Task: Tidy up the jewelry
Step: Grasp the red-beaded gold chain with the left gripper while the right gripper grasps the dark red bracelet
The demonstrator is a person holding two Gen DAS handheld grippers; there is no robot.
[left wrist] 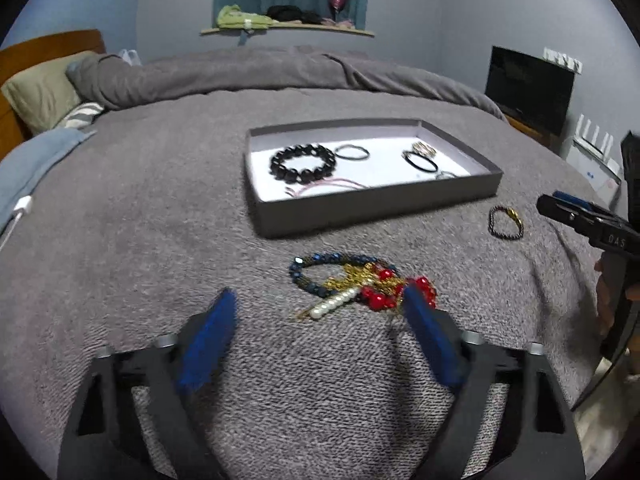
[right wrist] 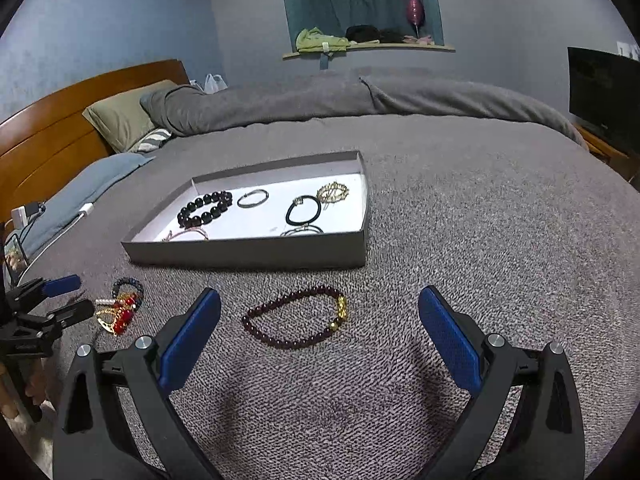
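A rough, matt grey blanket (right wrist: pixel 440 240) carries a matt cardboard tray (right wrist: pixel 248 254) and a glossy beaded bracelet (right wrist: pixel 294 318).

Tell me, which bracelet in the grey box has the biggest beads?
The black beaded bracelet at the box's left end; the others there are thin bands or fine chains.

A shallow grey tray (right wrist: pixel 248 254) with a white floor lies flat on the bed. Inside it, a black bead bracelet (right wrist: pixel 205 208) sits at the left, a thin silver bangle (right wrist: pixel 252 198) just right of it, then a black band (right wrist: pixel 303 210) and a gold chain bracelet (right wrist: pixel 332 192) at the right end. Outside, near the tray's front wall, a dark red bead bracelet (right wrist: pixel 295 322) with gold beads lies flat. Off the tray's front left corner, a heap of blue, gold, red and pearl pieces (left wrist: pixel 360 286) lies tangled.
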